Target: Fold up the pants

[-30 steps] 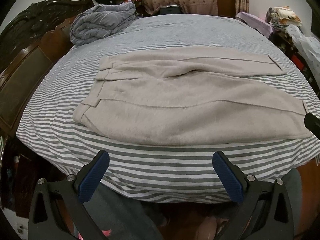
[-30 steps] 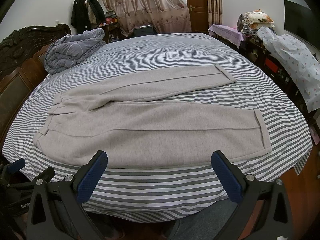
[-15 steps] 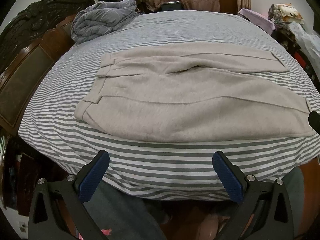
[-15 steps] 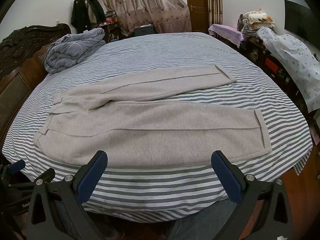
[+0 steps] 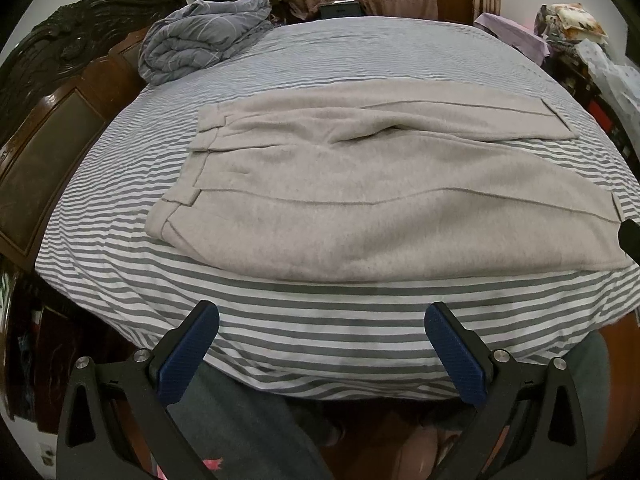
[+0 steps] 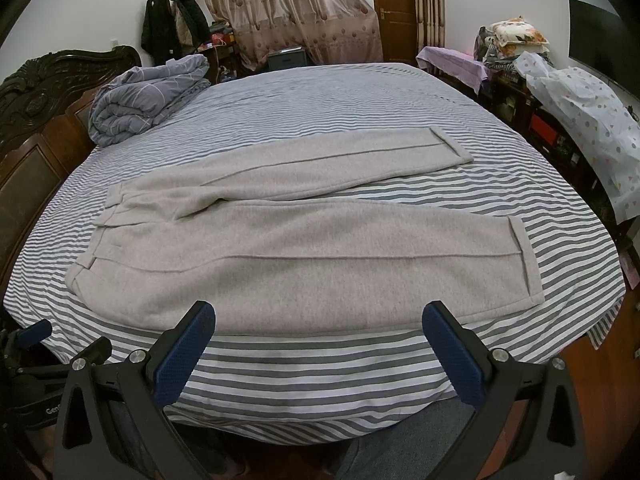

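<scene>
Partial white lettering "Gen" on left claw (image 6: 36, 340) body; rest cut off.

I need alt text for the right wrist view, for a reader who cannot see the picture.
Grey pants lie flat and unfolded on a bed with a striped sheet, waistband to the left and both legs stretched to the right. The open right gripper hovers at the near edge of the bed, holding nothing. A rolled grey blanket sits near the headboard.
</scene>
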